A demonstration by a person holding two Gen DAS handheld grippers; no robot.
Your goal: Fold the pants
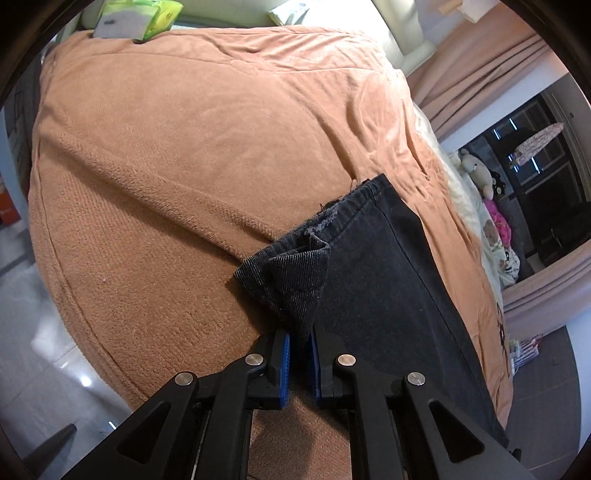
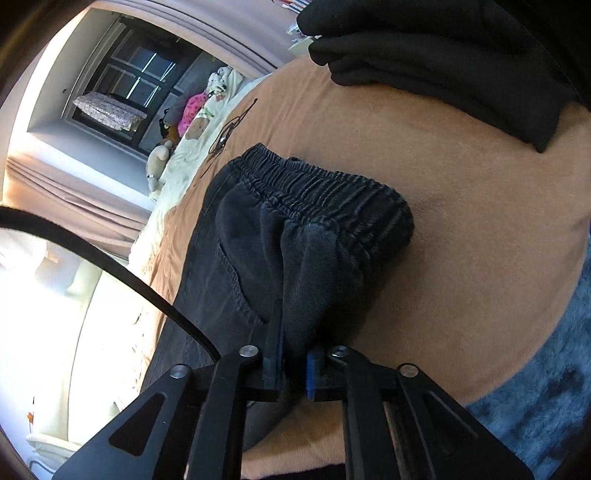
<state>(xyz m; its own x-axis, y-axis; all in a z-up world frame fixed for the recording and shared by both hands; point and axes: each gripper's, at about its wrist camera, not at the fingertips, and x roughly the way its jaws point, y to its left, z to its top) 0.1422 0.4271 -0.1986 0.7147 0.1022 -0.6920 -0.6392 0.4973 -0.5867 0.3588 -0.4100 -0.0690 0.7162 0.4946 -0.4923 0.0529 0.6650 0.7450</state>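
Dark denim pants (image 1: 369, 277) lie along the right side of an orange blanket (image 1: 166, 184) on a bed. My left gripper (image 1: 300, 339) pinches a frayed hem corner (image 1: 295, 273), which stands up like a tent from its blue pads. In the right wrist view the pants (image 2: 236, 266) show their elastic waistband (image 2: 332, 192). A bunch of it runs up between the fingers of my right gripper (image 2: 295, 358). Those jaws stand slightly apart: the cloth rests against the left finger, and the right blue pad (image 2: 311, 373) shows bare beside it.
A folded black garment (image 2: 443, 55) lies on the blanket beyond the waistband. A green tissue pack (image 1: 136, 18) sits at the head of the bed. Plush toys (image 1: 476, 166) line the far side. A black cable (image 2: 110, 266) crosses the left. Blue-grey fabric (image 2: 535, 387) borders the blanket.
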